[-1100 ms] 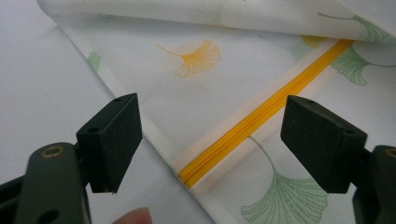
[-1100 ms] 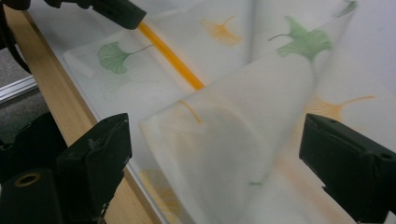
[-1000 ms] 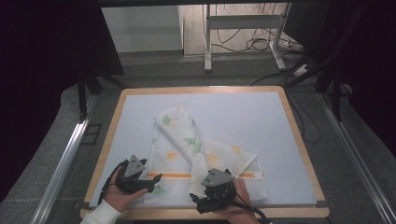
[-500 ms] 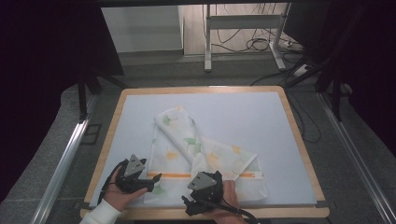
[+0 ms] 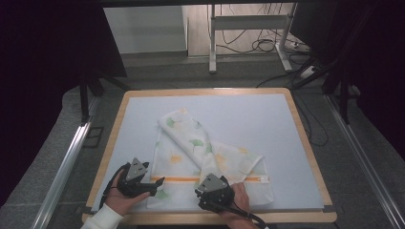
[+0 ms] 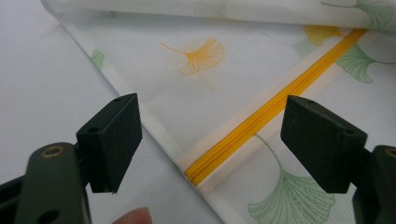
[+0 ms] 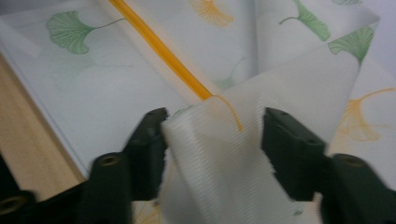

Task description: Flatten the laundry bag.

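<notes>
mesh laundry bag (image 5: 191,148) | white, ginkgo print, orange zipper (image 6: 271,114) | crumpled, near edge, apparently zipped

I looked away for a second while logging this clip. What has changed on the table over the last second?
The right gripper shifted a little to the left along the near edge, and its open jaws now straddle a raised fold of the leaf-print mesh bag. The left gripper stayed where it was at the near-left end of the orange zipper, jaws open. The bag lies as before on the table.
</notes>
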`<action>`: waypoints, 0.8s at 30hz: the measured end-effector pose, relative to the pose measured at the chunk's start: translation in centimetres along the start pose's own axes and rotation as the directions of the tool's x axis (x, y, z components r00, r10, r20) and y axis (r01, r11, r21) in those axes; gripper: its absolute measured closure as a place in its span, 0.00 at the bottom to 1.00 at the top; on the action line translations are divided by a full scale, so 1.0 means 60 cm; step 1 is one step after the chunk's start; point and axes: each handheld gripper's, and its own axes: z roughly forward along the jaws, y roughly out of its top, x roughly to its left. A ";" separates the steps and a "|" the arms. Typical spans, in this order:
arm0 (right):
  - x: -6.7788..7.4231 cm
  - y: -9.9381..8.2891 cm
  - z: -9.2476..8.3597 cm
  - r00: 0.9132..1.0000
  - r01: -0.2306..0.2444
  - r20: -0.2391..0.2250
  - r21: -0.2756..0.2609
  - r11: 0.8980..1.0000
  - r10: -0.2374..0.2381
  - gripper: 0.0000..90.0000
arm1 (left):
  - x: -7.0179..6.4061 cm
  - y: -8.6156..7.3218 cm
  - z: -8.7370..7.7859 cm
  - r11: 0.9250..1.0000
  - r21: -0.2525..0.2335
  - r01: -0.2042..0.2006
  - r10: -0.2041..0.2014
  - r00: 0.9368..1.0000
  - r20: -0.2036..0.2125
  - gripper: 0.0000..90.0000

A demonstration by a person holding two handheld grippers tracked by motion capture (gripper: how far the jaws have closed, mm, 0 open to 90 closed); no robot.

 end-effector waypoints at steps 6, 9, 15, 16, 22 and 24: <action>-0.018 -0.006 -0.007 0.998 -0.028 -0.053 0.013 1.000 0.029 0.77 | 0.000 0.000 0.000 1.000 -0.002 -0.001 0.001 1.000 -0.002 0.22; -0.025 -0.005 -0.012 0.997 -0.031 -0.066 0.010 0.999 0.031 0.88 | 0.000 0.000 0.000 1.000 -0.002 -0.002 0.002 1.000 -0.001 0.22; -0.035 -0.006 -0.020 0.997 -0.024 -0.074 -0.001 1.000 0.024 0.96 | 0.001 0.000 0.000 1.000 -0.001 -0.003 0.003 1.000 -0.002 0.22; -0.036 -0.006 -0.022 0.997 -0.023 -0.075 -0.003 1.000 0.023 0.96 | 0.001 0.000 -0.001 1.000 0.000 -0.005 0.005 1.000 -0.003 0.22; -0.043 -0.007 -0.031 0.997 -0.016 -0.080 -0.019 1.000 0.014 0.96 | 0.000 0.000 0.000 1.000 -0.001 -0.006 0.006 1.000 -0.001 0.22; -0.047 -0.007 -0.032 0.996 -0.017 -0.082 -0.020 1.000 0.015 0.97 | 0.000 0.000 0.000 1.000 0.002 -0.007 0.007 1.000 -0.001 0.22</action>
